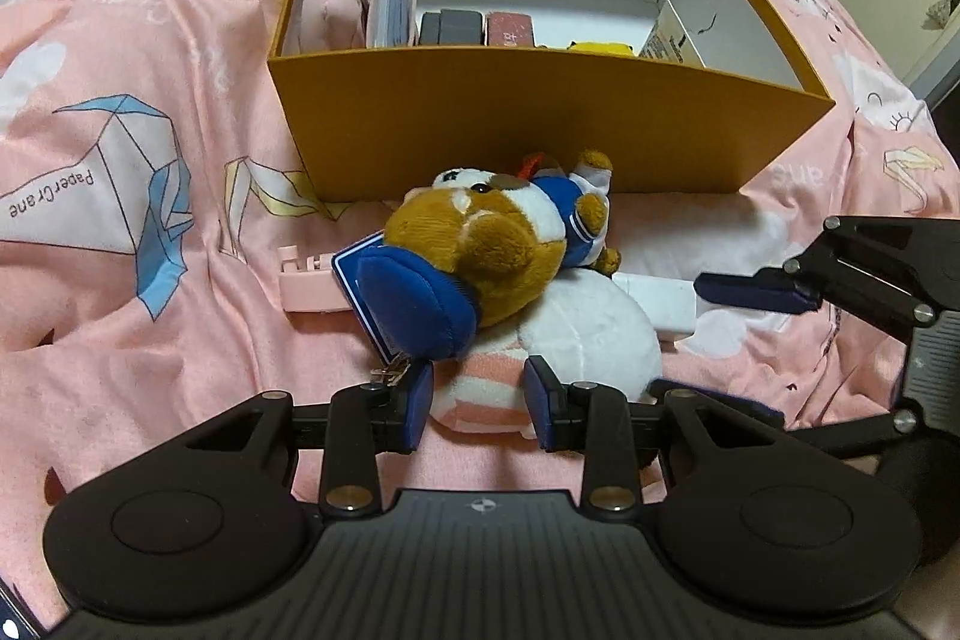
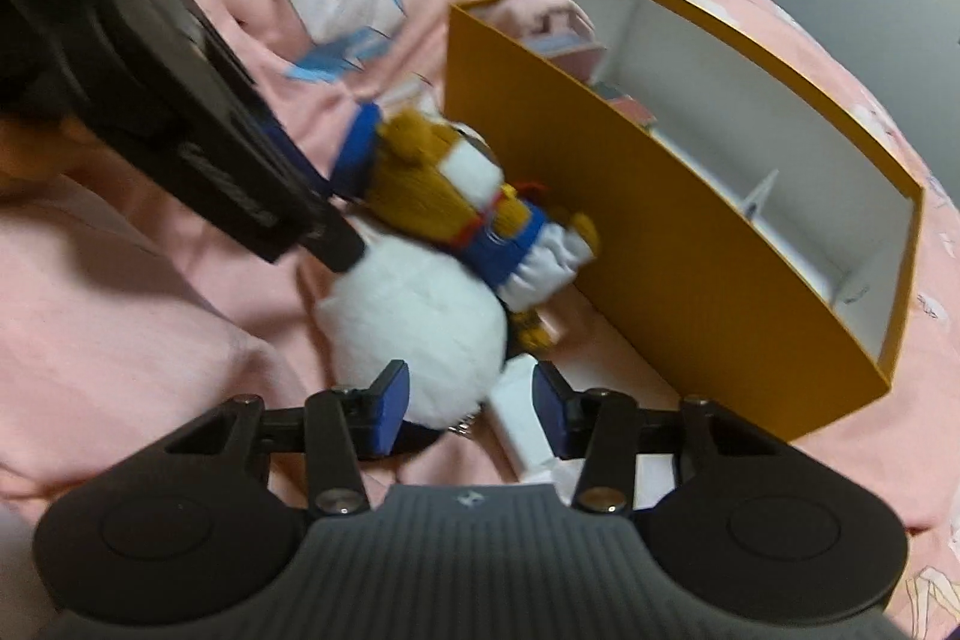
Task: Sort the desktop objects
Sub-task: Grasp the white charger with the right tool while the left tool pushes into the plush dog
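Left tongs (image 1: pixel 478 403): lower centre of the left wrist view, partly open, blue pads either side of the pink-striped end of the white plush (image 1: pixel 591 334). Pads look close to the fabric; can't tell if they touch. Nothing gripped.
Right tongs (image 2: pixel 467 403): lower centre of the right wrist view, partly open. Left pad against the white plush (image 2: pixel 414 322), right pad at the white block (image 2: pixel 519 418). No firm hold visible. In the left wrist view these tongs (image 1: pixel 750 289) enter from the right edge, tips at the white block (image 1: pixel 657 301).
Bear plush (image 1: pixel 480 256): brown and white, blue outfit and blue cap, lies on top of the white plush, centre frame, just in front of the box wall. Blurred in the right wrist view (image 2: pixel 474 202).
Box (image 1: pixel 540 124): yellow-orange outside, white inside, upper centre, open top. Holds a pink pouch (image 1: pixel 336 1) at left, then dark and red small boxes, something yellow, and a white packet at right.
Pink comb-like piece (image 1: pixel 306 280): left of the bear, partly under it.
Bed (image 1: pixel 120 40): pink sheet with paper-crane print, carries everything.
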A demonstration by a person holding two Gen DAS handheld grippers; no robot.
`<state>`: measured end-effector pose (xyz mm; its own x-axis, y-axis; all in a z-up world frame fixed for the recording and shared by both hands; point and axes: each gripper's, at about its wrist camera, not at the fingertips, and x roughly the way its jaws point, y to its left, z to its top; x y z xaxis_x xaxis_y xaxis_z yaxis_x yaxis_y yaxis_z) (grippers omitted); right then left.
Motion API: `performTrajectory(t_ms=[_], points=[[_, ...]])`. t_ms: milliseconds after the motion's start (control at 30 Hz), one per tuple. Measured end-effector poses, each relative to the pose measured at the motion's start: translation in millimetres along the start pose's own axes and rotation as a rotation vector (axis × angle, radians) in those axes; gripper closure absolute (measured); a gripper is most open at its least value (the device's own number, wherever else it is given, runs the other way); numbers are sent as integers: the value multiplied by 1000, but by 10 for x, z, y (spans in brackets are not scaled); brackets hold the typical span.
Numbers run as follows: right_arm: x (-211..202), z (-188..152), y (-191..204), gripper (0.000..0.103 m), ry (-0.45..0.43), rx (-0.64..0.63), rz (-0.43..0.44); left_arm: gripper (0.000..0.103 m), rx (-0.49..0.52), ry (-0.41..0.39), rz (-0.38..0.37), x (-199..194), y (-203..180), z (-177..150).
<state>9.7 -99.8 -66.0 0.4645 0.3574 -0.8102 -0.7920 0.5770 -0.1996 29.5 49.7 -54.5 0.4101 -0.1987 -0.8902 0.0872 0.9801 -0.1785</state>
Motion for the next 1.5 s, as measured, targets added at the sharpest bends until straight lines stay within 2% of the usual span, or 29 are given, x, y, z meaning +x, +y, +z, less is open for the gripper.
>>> performTrajectory(t_ms=[233,333,467,567,733,800,967,1233,1300,1333,1367,1400,1500], points=[[-25,119,-60,54,-18,138,148,66,17,-29,44,-61,-13,17],[141,181,27,54,-3,139,135,66,7,-38,63,-73,19,24],[317,237,173,41,-7,96,109,66,-15,-44,75,-86,69,30],[402,260,250,36,-14,52,71,66,-26,-42,77,-83,79,33],[452,229,243,31,-20,60,56,66,-20,-52,84,-103,59,34],[457,231,245,33,-15,62,50,66,-21,-58,83,-121,61,30],[370,208,195,49,-15,123,55,66,-3,-88,85,-215,46,10],[-45,36,-73,64,-12,323,114,65,113,-148,102,-341,-10,22],[-141,-33,-162,78,-3,376,125,65,113,-145,90,-309,-9,63],[-191,-79,-213,98,3,408,137,65,118,-143,82,-297,-15,79],[-235,-130,-270,102,14,447,159,64,130,-142,77,-285,-31,94],[-274,-183,-321,102,26,478,161,61,148,-145,76,-275,-56,106],[-347,-321,-404,98,50,487,88,56,215,-153,88,-243,-149,127]])
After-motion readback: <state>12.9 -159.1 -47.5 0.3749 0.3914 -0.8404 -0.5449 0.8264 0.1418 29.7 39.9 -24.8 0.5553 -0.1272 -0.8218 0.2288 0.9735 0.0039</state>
